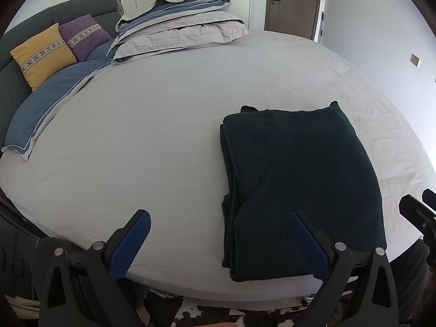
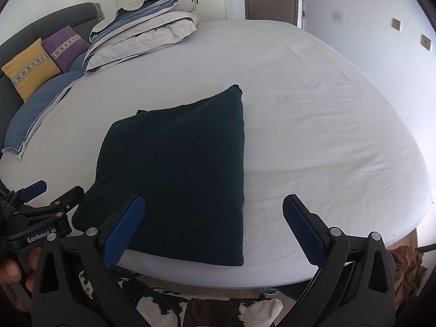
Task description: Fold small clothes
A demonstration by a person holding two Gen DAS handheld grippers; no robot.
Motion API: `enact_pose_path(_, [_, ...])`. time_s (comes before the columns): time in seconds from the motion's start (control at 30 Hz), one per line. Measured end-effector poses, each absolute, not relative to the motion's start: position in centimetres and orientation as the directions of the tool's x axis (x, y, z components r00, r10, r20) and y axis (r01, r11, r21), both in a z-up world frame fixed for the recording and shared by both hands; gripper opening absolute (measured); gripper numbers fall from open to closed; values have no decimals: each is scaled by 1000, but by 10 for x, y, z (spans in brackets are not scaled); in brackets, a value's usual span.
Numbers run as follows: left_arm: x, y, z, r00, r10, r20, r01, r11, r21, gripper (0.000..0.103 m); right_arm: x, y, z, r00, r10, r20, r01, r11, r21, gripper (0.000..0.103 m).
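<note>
A dark green knitted garment (image 1: 305, 179) lies folded into a rectangle near the front edge of the bed (image 1: 152, 125); in the right wrist view the same garment (image 2: 185, 169) fills the centre. My left gripper (image 1: 220, 220) hovers open above the bed's front edge, its right finger over the garment's near left part. My right gripper (image 2: 214, 205) is open too, with its left finger over the garment's near edge and its right finger over bare sheet. Nothing is held. The left gripper's body (image 2: 41, 218) shows at the lower left of the right wrist view, a hand on it.
A folded grey and blue duvet (image 1: 179, 21) is stacked at the far side of the bed. Yellow (image 1: 41, 54) and purple (image 1: 84, 35) cushions lean on the dark headboard beside a blue pillow (image 1: 46, 109). A cowhide rug (image 2: 207, 310) lies on the floor below.
</note>
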State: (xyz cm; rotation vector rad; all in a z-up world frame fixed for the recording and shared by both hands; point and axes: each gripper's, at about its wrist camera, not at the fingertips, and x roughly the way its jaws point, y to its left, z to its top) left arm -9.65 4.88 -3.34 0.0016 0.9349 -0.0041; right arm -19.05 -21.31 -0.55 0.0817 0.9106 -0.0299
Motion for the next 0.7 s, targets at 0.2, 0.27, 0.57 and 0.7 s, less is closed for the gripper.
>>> enact_pose_path(0.2, [-97,49,-34,594,-4,-805,6,1000,-1,103,-191,-213,-5,613,9,-790,61,996,59,103])
enact_pose_path(0.27, [-96,49,-34,593,-4,-805,5,1000,-1,103,-191,-213,-5,613,9,-790,61,996,59,103])
enact_pose_path(0.57, [-96,49,-34,592,-7,-806,7,1000,-3,103,-191,-212,-6,612,9,-791,60,997,58,103])
enact_pose_path(0.7, [-96,49,-36,590,-10,-807,9,1000,-5,103,-191,-212,-6,612,9,-791,61,996,58,103])
